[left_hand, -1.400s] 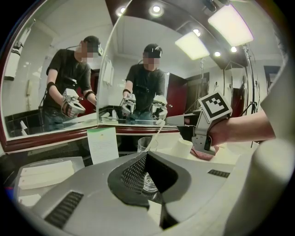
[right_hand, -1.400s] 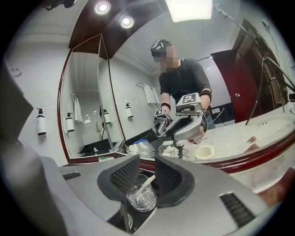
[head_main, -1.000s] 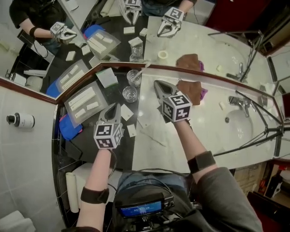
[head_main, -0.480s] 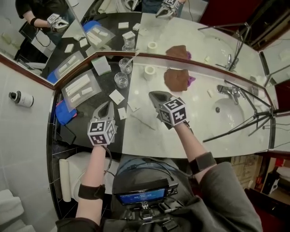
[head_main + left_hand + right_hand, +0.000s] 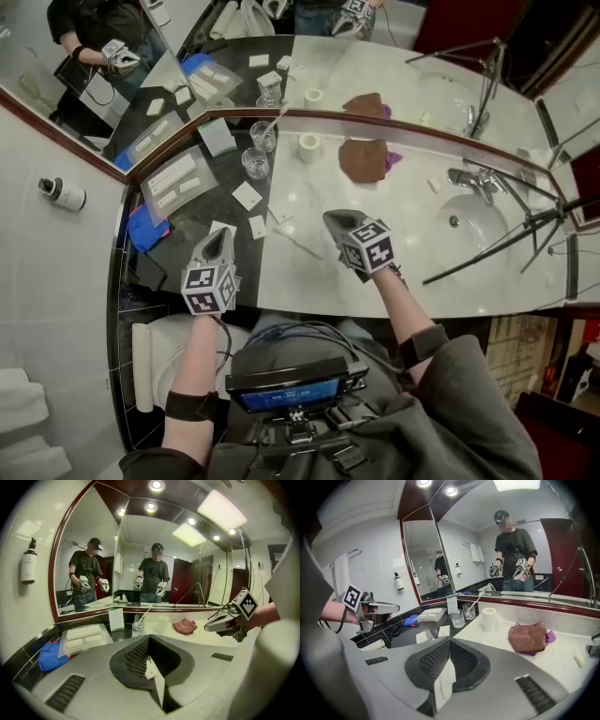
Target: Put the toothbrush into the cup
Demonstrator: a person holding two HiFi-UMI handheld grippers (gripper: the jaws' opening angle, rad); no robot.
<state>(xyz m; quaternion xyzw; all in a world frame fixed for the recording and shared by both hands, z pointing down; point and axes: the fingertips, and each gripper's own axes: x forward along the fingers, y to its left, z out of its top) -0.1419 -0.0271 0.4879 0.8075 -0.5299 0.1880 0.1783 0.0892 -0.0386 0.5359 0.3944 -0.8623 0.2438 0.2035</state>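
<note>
Toothbrush already leans in cup at countertop's back edge by the mirror; left gripper and right gripper both closed on nothing, near front edge; likely best held clear of the cup.

Toothbrush leaning in the rear cup; left gripper, right gripper well clear
</note>
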